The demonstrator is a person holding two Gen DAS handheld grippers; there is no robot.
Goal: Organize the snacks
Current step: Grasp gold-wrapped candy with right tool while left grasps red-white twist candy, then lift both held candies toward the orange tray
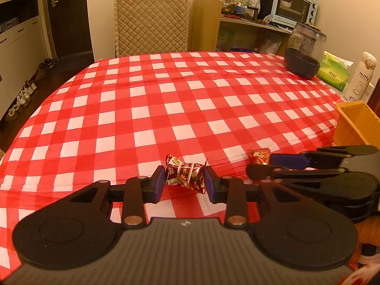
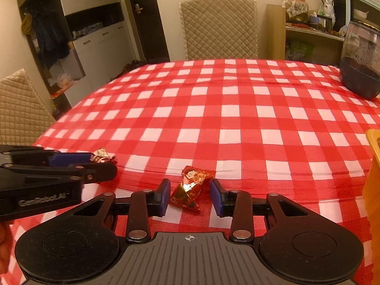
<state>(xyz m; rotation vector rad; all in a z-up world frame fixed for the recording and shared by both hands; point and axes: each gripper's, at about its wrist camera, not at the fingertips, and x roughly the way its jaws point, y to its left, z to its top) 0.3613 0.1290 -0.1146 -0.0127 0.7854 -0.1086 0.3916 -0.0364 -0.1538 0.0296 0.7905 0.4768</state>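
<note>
A dark red foil snack packet [image 1: 185,173] lies on the checkered tablecloth between the pads of my left gripper [image 1: 184,180]; the pads flank it closely, with no clear squeeze. A bright red foil snack packet [image 2: 191,187] lies between the pads of my right gripper [image 2: 190,194], with gaps on both sides. The right gripper shows from the side in the left wrist view [image 1: 270,163], with the bright red packet [image 1: 258,155] at its tip. The left gripper shows in the right wrist view [image 2: 95,161], with the dark packet [image 2: 102,155] at its tip.
An orange bin [image 1: 356,123] stands at the table's right edge, also in the right wrist view [image 2: 374,190]. A dark lidded container [image 1: 305,54], a green tissue pack [image 1: 333,73] and a white Miffy bottle [image 1: 361,76] stand at the far right. A quilted chair [image 1: 152,21] is behind the table.
</note>
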